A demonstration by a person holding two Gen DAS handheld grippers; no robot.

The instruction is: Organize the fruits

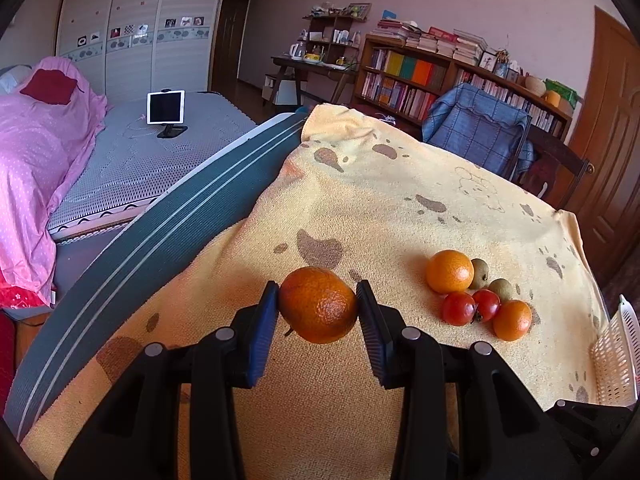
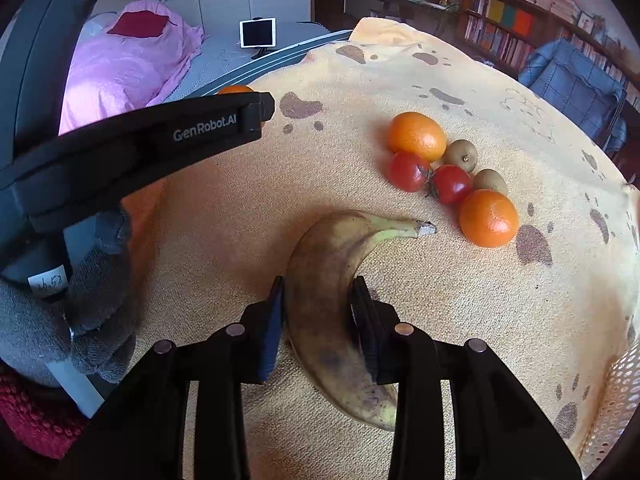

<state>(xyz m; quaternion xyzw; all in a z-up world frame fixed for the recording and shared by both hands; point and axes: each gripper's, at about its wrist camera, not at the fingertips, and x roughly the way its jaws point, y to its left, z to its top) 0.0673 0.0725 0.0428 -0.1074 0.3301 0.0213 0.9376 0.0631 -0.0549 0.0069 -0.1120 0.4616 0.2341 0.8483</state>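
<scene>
Soft daylight, perhaps from the right; sharp centres, strong fisheye bending and dark corner vignetting.

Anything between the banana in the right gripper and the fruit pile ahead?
Nothing visible. Bare towel lies between the banana, clamped in the right gripper, and the nearest orange and tomato.

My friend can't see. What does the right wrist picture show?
The right gripper is shut on a spotty banana over a yellow towel. Beyond it sit two oranges, two tomatoes and two kiwis in a cluster. The left gripper, in a gray-gloved hand, comes in from the left.
</scene>
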